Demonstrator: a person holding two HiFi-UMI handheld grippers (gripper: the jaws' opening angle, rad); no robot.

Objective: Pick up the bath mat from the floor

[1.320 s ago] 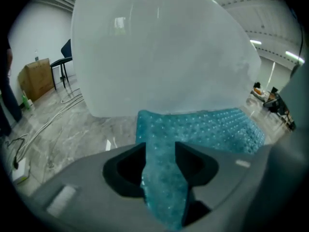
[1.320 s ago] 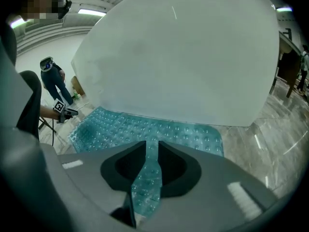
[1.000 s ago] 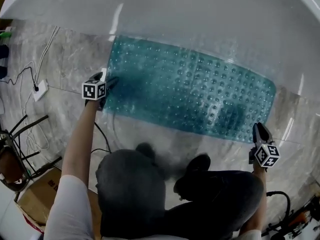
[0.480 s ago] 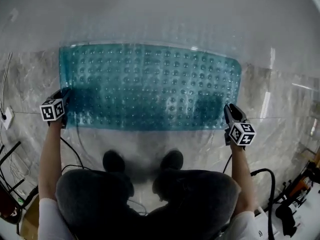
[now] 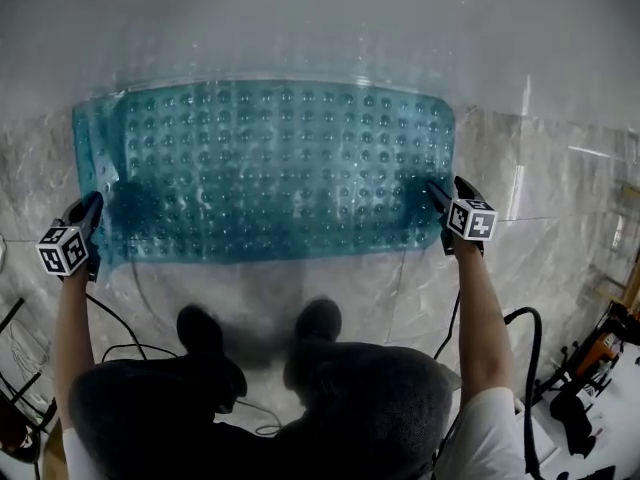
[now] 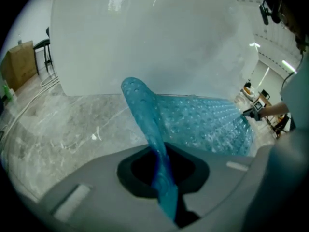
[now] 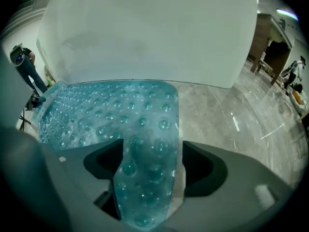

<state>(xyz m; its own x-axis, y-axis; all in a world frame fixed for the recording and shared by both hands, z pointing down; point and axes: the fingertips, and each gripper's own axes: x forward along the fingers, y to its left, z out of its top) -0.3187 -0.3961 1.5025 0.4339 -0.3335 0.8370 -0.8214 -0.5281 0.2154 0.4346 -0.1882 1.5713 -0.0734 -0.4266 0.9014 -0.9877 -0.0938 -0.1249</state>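
Bath mat (image 5: 280,168) is being pinched at both short ends. The left gripper (image 5: 92,206) is being pressed onto the left edge and the right gripper (image 5: 437,192) onto the right edge.

In the left gripper view, a narrow fold of the material is being clamped edge-on between the jaws, and the jaw tips are being covered by it. Beyond the jaws the flap is being curled upward. In the right gripper view, a wider strip is being held flat between the jaws, and their inner faces are being hidden by it.

The material is being shown as translucent teal plastic, studded with rows of round bubbles, rectangular with rounded corners. Whether the middle is touching the ground cannot be told.

The mat is being stretched over a grey veined marble floor (image 5: 545,168), beside a smooth white curved wall (image 5: 300,18). Two dark shoes (image 5: 318,320) are being shown just behind the mat. A black cable (image 5: 524,330) is being cut off at the lower right.
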